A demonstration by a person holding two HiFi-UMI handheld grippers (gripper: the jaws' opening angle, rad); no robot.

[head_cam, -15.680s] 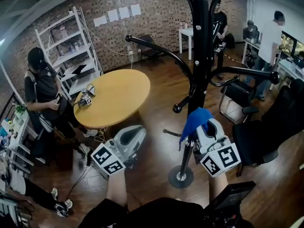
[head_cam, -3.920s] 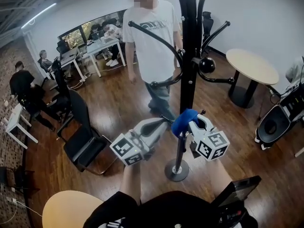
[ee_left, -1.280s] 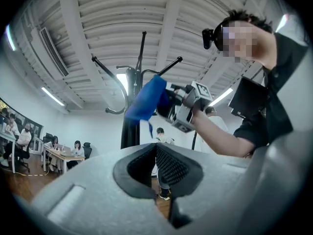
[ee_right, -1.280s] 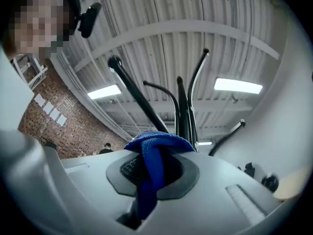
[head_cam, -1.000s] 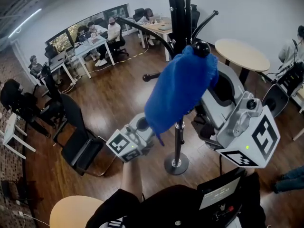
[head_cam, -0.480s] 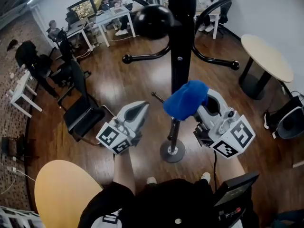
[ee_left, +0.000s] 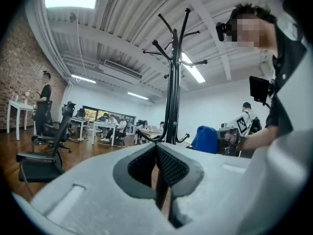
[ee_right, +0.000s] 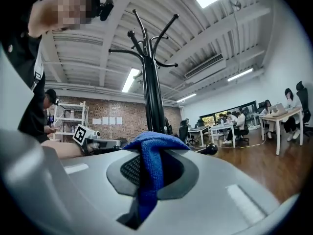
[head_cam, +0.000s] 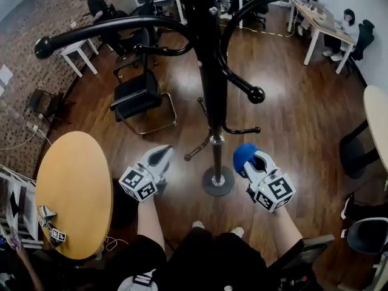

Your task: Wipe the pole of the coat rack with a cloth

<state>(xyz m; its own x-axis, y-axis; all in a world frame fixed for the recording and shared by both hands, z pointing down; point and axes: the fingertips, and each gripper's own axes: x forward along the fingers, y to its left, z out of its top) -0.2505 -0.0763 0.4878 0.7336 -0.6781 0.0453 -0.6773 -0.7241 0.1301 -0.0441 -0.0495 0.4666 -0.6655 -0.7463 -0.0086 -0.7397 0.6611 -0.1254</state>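
The black coat rack pole [head_cam: 209,83] rises from a round base [head_cam: 217,180] on the wooden floor, with curved hooks branching off it. My right gripper [head_cam: 250,160] is low and just right of the pole, shut on a blue cloth [head_cam: 244,154] that bunches over its tip; a small gap separates cloth and pole. In the right gripper view the cloth [ee_right: 149,155] hangs down between the jaws, with the pole [ee_right: 152,102] behind it. My left gripper [head_cam: 161,153] is low on the pole's left, shut and holding nothing. The left gripper view shows the pole [ee_left: 171,106] and cloth [ee_left: 205,139] ahead.
A round wooden table [head_cam: 73,193] stands at the left, close to my left arm. A black chair [head_cam: 142,96] is behind the rack on the left. White desks [head_cam: 315,17] with seated people line the back. Another chair [head_cam: 357,150] is at the right.
My right gripper has come down with the cloth from high up the pole to near its base. The left gripper stayed low. My view has swung round the rack.
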